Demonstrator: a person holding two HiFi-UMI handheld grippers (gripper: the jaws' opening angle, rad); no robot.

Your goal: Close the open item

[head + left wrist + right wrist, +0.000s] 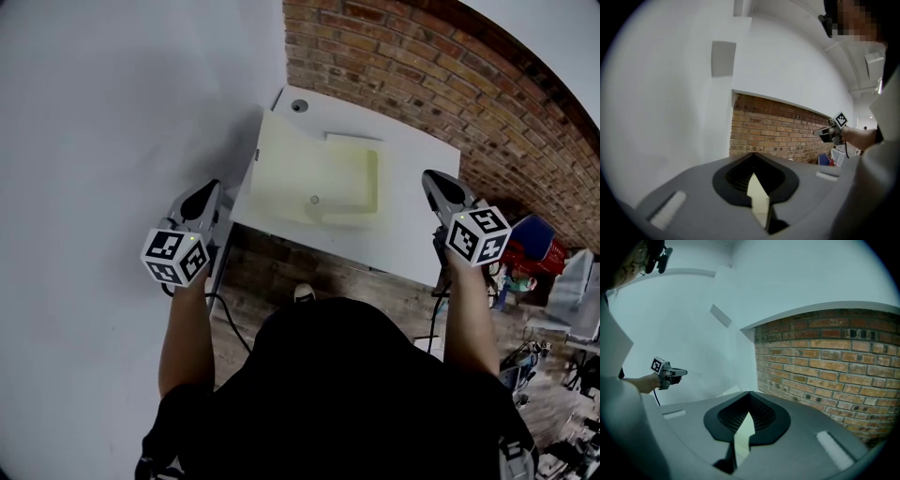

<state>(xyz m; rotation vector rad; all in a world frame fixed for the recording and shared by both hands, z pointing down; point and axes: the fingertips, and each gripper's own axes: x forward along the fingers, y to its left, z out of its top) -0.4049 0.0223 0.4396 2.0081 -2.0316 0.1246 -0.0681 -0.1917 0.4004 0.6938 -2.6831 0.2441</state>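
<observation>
While your left gripper [208, 190] and right gripper [433, 178] sit pressed together, nudge the light-looking, flimsy cream box [319, 178] by its flap edge.

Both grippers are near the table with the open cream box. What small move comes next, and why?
Probably ease the left gripper and right gripper forward over the table to the box. It lies open, and both hang apart from it, jaws shut, touching nothing.
</observation>
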